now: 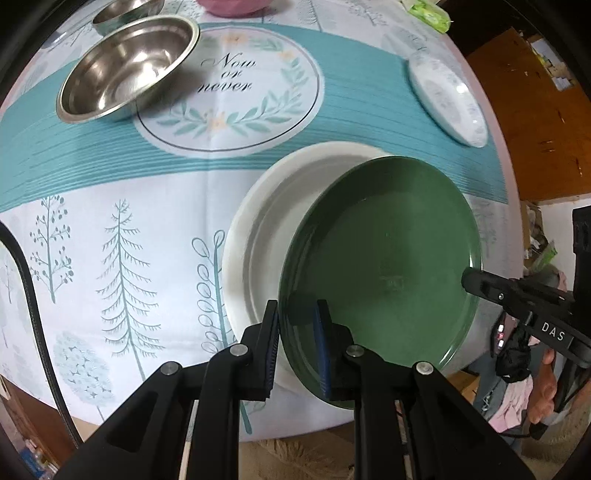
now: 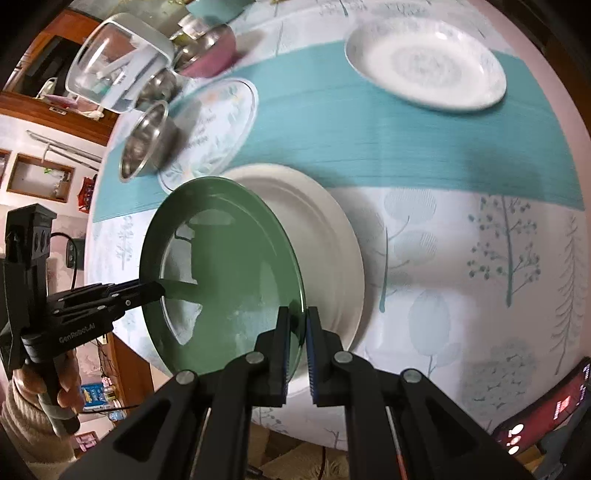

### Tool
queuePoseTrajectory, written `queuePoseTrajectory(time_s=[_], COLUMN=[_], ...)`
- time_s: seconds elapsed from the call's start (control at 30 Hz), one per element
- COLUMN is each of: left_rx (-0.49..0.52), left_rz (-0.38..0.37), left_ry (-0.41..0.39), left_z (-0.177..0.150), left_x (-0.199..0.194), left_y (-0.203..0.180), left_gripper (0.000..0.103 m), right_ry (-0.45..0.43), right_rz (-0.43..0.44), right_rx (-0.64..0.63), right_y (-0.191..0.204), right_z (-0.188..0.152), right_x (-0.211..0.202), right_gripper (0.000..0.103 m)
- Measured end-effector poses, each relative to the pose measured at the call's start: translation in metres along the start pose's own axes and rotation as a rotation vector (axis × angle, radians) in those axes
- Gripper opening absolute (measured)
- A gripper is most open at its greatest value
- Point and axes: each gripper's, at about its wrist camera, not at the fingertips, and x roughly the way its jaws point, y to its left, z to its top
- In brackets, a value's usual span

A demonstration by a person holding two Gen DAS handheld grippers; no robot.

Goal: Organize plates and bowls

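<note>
Left gripper (image 1: 297,325) and right gripper (image 2: 297,332) each clamp opposite rims of the glossy green plate (image 1: 388,258), held tilted just over the matte white plate (image 1: 255,236), hiding its near half; whether the two plates touch is unclear. Beyond the white plate, on the tree-print tablecloth (image 1: 110,229), sit a steel bowl (image 1: 129,70) and a patterned white plate (image 2: 424,62). Farther from the white plate, a second steel bowl (image 1: 125,11) is cut off at the frame edge, and a glass container (image 2: 114,62) is blurred.

"Now or never" on tablecloth (image 1: 229,77)
</note>
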Motion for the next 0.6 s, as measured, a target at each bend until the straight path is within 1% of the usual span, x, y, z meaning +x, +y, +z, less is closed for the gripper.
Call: queuePoseTrajectory(time_s=[0.17, 0.33, 0.43, 0.47, 0.6], left_rx=[-0.038, -0.052, -0.045, -0.044, -0.033], left_rz=[-0.005, -0.012, 0.000, 0.006, 0.009], left_ry=[0.006, 0.008, 0.000, 0.001, 0.014], left_z=[0.002, 0.001, 0.001, 0.006, 0.009], left_x=[0.016, 0.021, 0.022, 0.024, 0.032], left_y=[0.009, 0.015, 0.013, 0.012, 0.009], left_gripper=[0.015, 0.015, 0.015, 0.015, 0.015], right_ry=[0.021, 0.026, 0.024, 0.025, 0.025], right_rz=[0.007, 0.003, -0.016, -0.020, -0.063], right_rx=[0.031, 0.036, 0.026, 0.024, 0.009], right_y=[-0.007, -0.009, -0.007, -0.006, -0.005], right_z=[0.001, 0.004, 0.006, 0.008, 0.008], right_x=[0.017, 0.024, 0.029, 0.031, 0.033], right_gripper=[0.008, 0.008, 0.008, 0.008, 0.009])
